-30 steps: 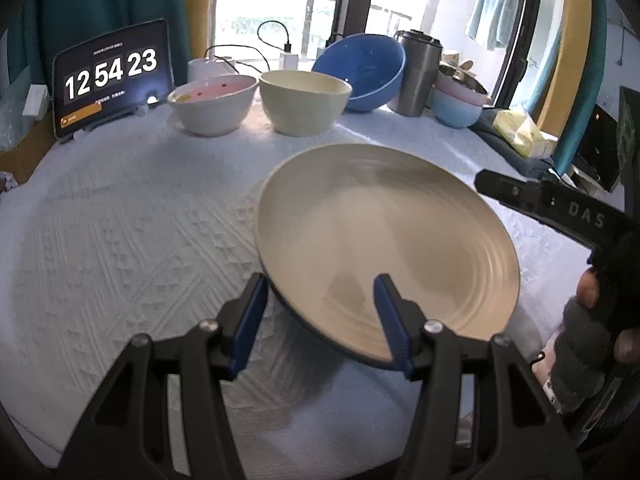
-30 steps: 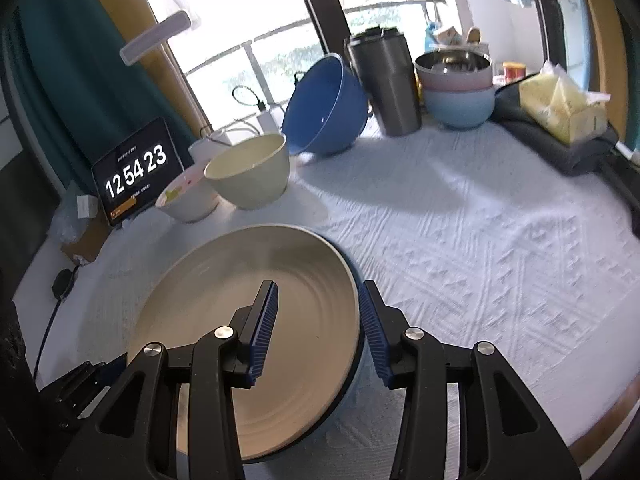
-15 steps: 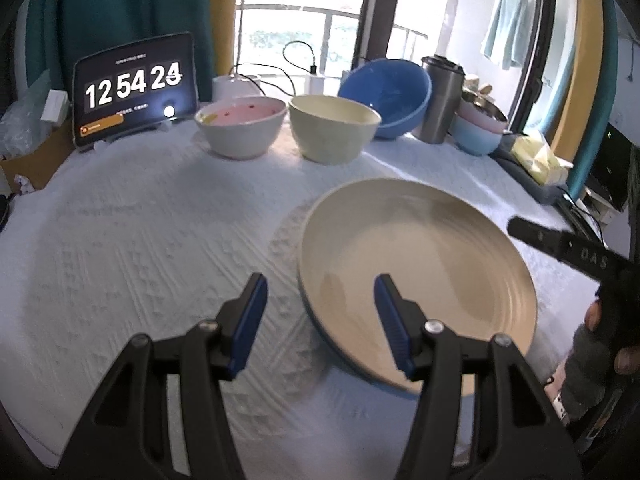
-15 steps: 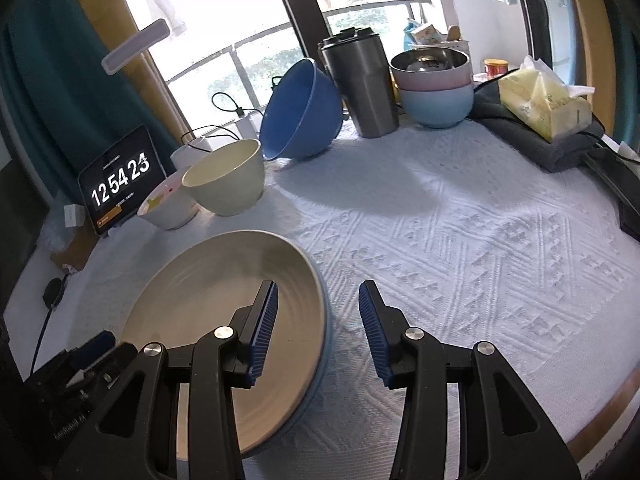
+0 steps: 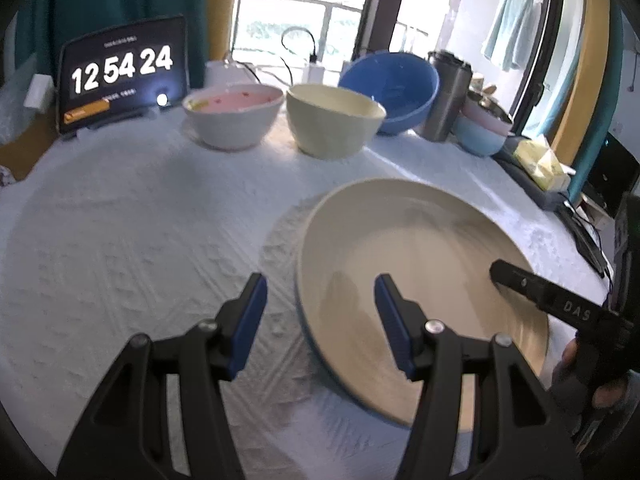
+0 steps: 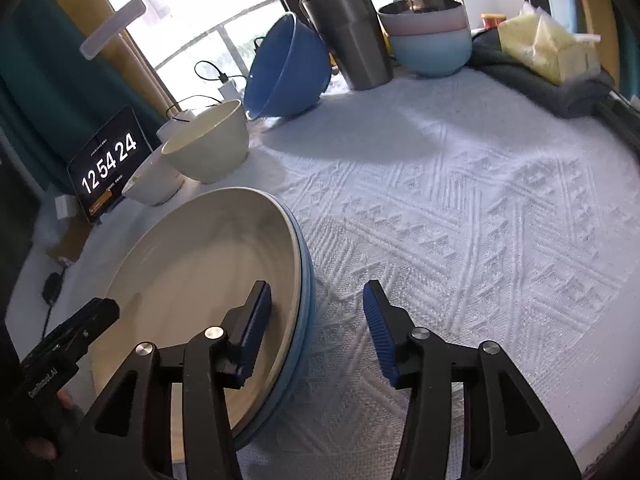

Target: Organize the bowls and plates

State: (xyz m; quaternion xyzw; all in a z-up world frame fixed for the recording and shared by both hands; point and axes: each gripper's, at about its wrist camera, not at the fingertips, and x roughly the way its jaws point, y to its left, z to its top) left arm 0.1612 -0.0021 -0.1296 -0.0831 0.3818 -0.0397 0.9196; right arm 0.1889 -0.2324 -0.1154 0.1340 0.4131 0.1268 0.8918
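A desk (image 6: 460,208) covered by a white textured cloth fills both views. On it, toward the near side, lies a large cream plate (image 5: 420,272) stacked on a blue plate (image 6: 306,292), of which only the rim shows under the cream one.

Along the far edge of the desk stands a row of bowls: a big blue bowl (image 5: 390,86) tipped on its side, a cream bowl (image 5: 330,120) upright beside it, and a white bowl with a pink inside (image 5: 234,114) next to that. Farther right are a steel tumbler (image 6: 348,36) and two stacked bowls, pink over light blue (image 6: 430,46) (the top one holds something metallic). A tablet (image 5: 122,74) showing a clock leans at the far left, and a yellow tissue pack (image 6: 554,46) rests on dark cloth at the right.

The left gripper (image 5: 320,316) hovers at the plate's left rim, its blue-padded fingers released and straddling the edge without pressing it. The right gripper (image 6: 316,332) straddles the opposite rim of the stack; its fingers have just been opening and stand released, with the rim between them but not gripped. A gloved hand (image 5: 592,384) holds the right gripper's handle.
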